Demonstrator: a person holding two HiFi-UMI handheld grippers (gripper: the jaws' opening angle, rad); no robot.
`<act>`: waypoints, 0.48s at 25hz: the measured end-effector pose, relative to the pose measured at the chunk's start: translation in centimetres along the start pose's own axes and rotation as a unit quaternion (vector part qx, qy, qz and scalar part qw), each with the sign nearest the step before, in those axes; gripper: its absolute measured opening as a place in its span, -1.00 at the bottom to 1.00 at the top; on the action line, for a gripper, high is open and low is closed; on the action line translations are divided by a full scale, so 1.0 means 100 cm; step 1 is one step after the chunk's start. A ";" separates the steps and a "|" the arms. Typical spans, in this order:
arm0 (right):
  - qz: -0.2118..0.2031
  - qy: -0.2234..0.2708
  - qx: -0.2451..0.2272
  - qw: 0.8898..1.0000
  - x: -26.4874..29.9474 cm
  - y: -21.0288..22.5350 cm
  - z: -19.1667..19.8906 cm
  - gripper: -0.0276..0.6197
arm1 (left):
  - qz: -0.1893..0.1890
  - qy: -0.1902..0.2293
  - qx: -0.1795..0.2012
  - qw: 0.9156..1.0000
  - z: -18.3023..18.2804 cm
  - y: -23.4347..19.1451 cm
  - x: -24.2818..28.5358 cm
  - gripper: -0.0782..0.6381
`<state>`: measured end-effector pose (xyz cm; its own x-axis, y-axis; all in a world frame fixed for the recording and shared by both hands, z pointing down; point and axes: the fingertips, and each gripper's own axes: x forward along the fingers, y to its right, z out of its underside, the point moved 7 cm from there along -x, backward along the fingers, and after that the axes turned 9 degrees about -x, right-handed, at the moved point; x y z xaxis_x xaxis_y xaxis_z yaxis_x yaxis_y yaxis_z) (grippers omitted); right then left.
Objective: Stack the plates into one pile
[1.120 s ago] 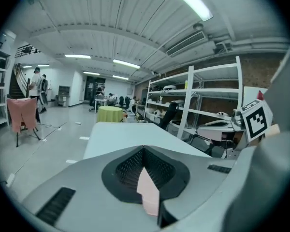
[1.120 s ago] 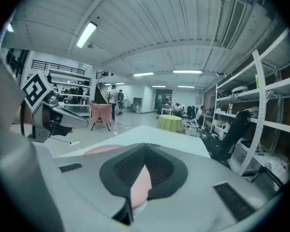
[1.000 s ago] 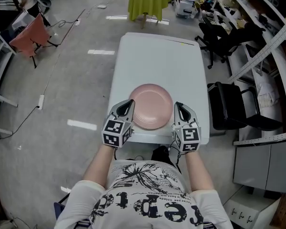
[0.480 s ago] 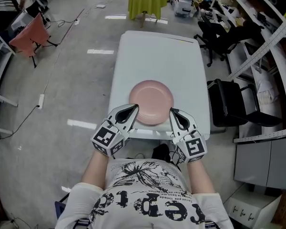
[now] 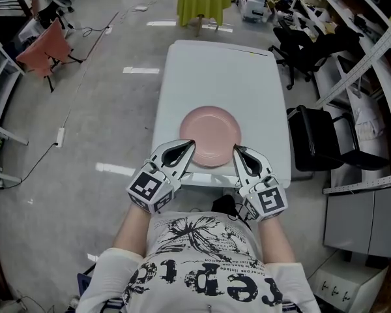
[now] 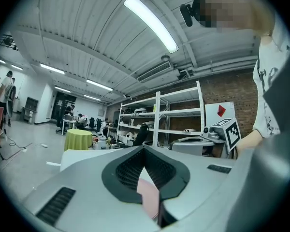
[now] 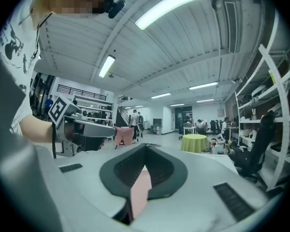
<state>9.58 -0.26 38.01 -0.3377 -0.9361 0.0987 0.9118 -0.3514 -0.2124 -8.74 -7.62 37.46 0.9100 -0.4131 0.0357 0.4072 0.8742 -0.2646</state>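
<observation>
Your left gripper (image 5: 190, 143): clenched, nothing between its jaws | Your right gripper (image 5: 236, 149): clenched, likewise empty | Pink plate (image 5: 210, 135): lies on the white table (image 5: 215, 70) near its front edge, between your two gripper tips.

White T-shirt (image 5: 202, 266) — black lettering, short sleeves
</observation>
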 end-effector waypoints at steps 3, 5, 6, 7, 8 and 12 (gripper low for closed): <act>0.002 0.003 -0.002 1.000 -0.006 0.000 -0.004 -0.90 | -0.005 -0.003 0.007 1.000 -0.001 0.006 0.000 -0.78; 0.000 0.004 -0.005 1.000 -0.006 -0.004 -0.006 -0.90 | -0.014 -0.005 0.003 1.000 -0.002 0.006 -0.002 -0.78; 0.000 0.004 -0.005 1.000 -0.005 -0.007 -0.006 -0.90 | -0.016 -0.004 0.000 1.000 -0.001 0.005 -0.003 -0.78; 0.002 0.004 -0.003 1.000 -0.005 -0.010 -0.005 -0.90 | -0.016 -0.001 -0.004 1.000 -0.001 0.005 -0.005 -0.78; 0.004 0.004 0.001 1.000 -0.005 -0.012 -0.004 -0.90 | -0.015 0.003 -0.009 1.000 0.000 0.005 -0.006 -0.78; 0.012 0.007 0.019 1.000 -0.006 -0.012 -0.004 -0.90 | -0.018 0.010 -0.010 1.000 -0.002 0.007 -0.009 -0.78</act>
<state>8.56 0.69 37.81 -0.3186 -0.9445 0.0808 0.9278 -0.3281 -0.1776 -9.32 -6.66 37.01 0.8926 -0.4499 0.0273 0.4385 0.8528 -0.2835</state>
